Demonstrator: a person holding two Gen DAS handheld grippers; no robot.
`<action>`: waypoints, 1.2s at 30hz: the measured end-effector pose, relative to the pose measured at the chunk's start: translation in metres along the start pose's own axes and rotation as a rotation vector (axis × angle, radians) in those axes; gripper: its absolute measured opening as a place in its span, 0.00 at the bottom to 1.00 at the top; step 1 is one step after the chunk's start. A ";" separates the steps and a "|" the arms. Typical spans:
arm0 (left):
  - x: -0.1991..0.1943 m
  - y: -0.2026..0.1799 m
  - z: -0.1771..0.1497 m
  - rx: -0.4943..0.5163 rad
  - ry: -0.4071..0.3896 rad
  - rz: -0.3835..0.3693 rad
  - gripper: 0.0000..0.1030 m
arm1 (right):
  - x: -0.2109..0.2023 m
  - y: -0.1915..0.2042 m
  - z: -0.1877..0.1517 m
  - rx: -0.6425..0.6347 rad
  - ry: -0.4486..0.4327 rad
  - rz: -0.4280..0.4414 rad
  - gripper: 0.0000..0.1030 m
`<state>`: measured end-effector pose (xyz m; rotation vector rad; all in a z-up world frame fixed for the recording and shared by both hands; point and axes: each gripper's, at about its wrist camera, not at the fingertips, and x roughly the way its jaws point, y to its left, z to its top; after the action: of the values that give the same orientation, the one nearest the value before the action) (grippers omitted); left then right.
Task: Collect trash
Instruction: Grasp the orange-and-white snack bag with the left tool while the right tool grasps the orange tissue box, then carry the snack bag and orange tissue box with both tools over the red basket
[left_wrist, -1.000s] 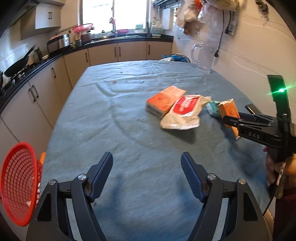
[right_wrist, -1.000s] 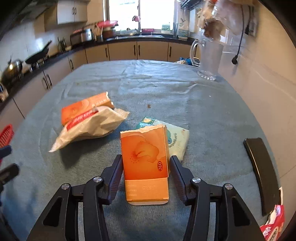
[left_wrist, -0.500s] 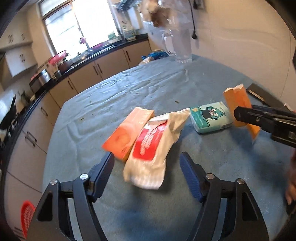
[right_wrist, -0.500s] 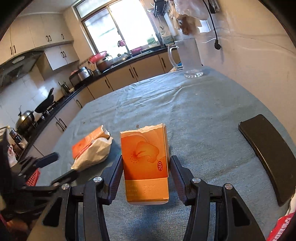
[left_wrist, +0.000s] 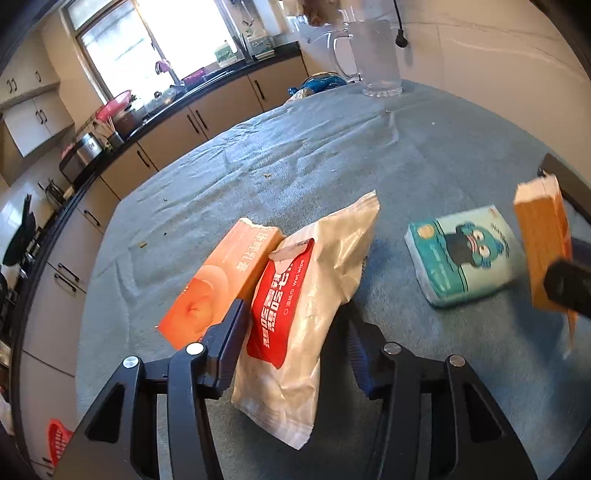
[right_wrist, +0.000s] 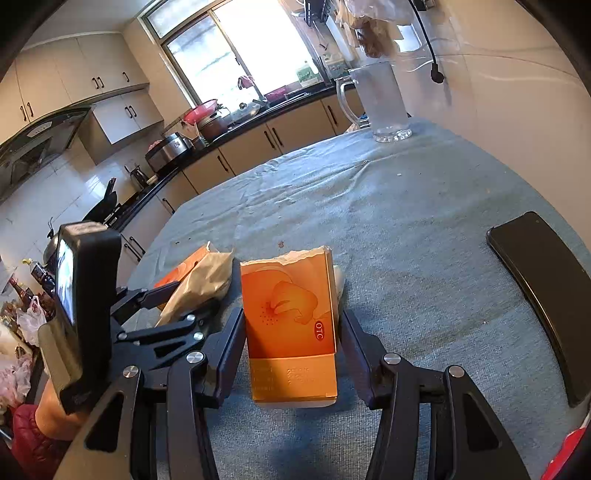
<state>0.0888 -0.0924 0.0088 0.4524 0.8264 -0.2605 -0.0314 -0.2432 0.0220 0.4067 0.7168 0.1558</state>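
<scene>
With the right gripper (right_wrist: 291, 354) clamping the torn orange carton (right_wrist: 291, 328), the left gripper (left_wrist: 295, 354), just closing around the crinkly white-and-red wet-wipe pouch (left_wrist: 299, 317) beside it, should squeeze mid-pouch, gently.

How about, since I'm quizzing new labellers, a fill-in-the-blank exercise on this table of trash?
1. The right tool is shut on a torn ____ box marked OTC.
2. The white wet-wipe pack bears a ____ label.
3. In the right wrist view, the flat black slab lies on the tablecloth to the tool's ____.

Missing words: orange; red; right.
</scene>
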 end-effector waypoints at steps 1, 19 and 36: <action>-0.001 0.001 -0.001 -0.011 -0.004 -0.004 0.42 | 0.000 0.000 0.000 0.000 -0.001 -0.001 0.54; -0.090 0.061 -0.087 -0.333 -0.123 -0.218 0.29 | -0.013 0.036 -0.010 -0.183 -0.069 0.043 0.54; -0.140 0.087 -0.124 -0.358 -0.231 -0.135 0.29 | -0.019 0.053 -0.018 -0.236 -0.096 0.071 0.54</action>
<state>-0.0483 0.0505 0.0664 0.0291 0.6598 -0.2767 -0.0575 -0.1947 0.0434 0.2128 0.5815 0.2829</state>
